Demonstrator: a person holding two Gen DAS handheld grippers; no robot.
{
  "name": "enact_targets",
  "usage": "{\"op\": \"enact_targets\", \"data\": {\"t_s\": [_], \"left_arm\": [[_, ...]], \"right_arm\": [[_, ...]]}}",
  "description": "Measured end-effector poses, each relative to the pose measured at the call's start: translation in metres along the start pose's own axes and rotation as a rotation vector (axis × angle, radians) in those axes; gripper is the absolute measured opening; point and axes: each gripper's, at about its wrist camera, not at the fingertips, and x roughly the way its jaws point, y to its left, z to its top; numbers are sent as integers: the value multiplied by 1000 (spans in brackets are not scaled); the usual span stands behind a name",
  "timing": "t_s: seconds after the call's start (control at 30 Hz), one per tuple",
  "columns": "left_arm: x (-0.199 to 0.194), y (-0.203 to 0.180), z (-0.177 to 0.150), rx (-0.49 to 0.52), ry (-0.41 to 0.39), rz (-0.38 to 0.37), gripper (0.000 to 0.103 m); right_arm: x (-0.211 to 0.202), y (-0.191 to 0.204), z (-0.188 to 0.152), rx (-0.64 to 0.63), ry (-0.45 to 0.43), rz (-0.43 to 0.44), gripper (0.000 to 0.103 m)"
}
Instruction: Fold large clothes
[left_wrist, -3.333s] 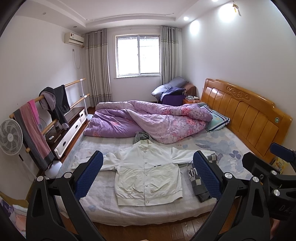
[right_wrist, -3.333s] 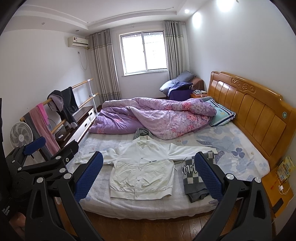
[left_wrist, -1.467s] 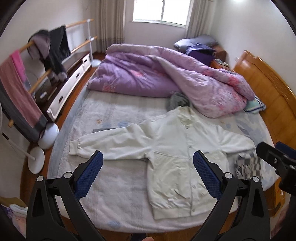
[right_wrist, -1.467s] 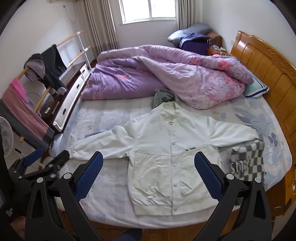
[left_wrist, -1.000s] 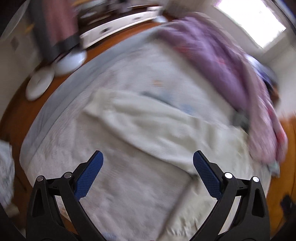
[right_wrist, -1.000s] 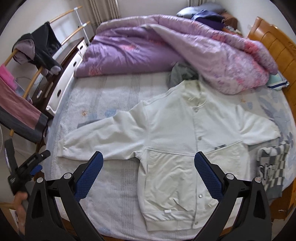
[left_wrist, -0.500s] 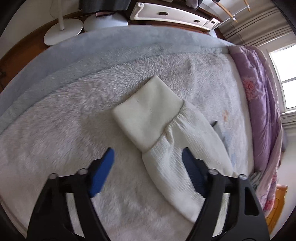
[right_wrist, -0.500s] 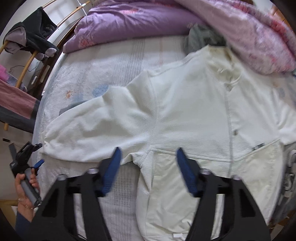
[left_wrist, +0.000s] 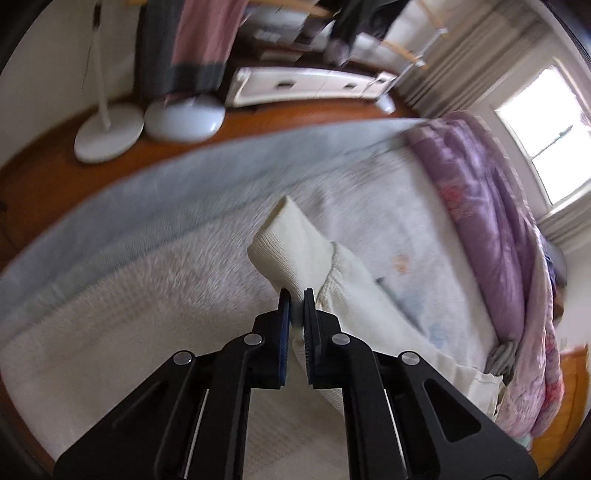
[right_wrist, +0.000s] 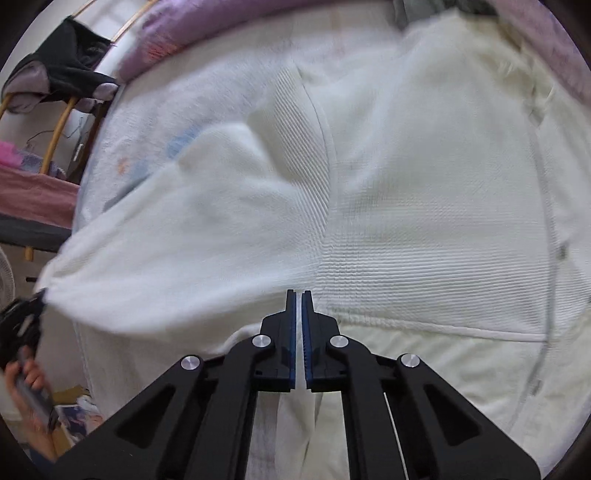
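Observation:
A large cream-white buttoned jacket (right_wrist: 424, 177) lies face up on the bed. My left gripper (left_wrist: 296, 295) is shut on the ribbed cuff (left_wrist: 291, 240) of its outstretched sleeve (left_wrist: 373, 295) and holds the cuff raised off the fuzzy white blanket (left_wrist: 147, 295). My right gripper (right_wrist: 298, 295) is shut on the jacket fabric at the underarm, where the sleeve (right_wrist: 177, 243) meets the body. The left gripper also shows in the right wrist view (right_wrist: 26, 310), at the sleeve's far end.
A purple quilt (left_wrist: 491, 221) is bunched at the bed's far side. Beside the bed stand a fan base (left_wrist: 109, 133), a white round base (left_wrist: 184, 118), a low white cabinet (left_wrist: 306, 86) and a rack with hanging clothes (left_wrist: 192, 40). The wooden floor (left_wrist: 44, 173) runs along the bed edge.
Both grippers came down to the jacket and shut, the left on the sleeve cuff, the right at the underarm. The cuff has lifted off the blanket.

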Motion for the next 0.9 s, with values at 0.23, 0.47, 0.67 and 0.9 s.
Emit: {"op": "enact_targets", "data": {"t_s": [0.23,0.47,0.67,0.9], "left_arm": [[-87,-110,-24,223,-168,-75,7],[-127,-288,-114,440,-199,-244,7],[-90,-439,-250,577,-30,-374,7],[-21,-544,-407,728,128,-389,7]], "right_arm": [[9,-26,11,17,63,107,1],[-117,-125,14,-2,-109,126,2],[-234,-270,15,66,-307,-12,2],[-318,-451,-11,256,-458,-187,2]]}}
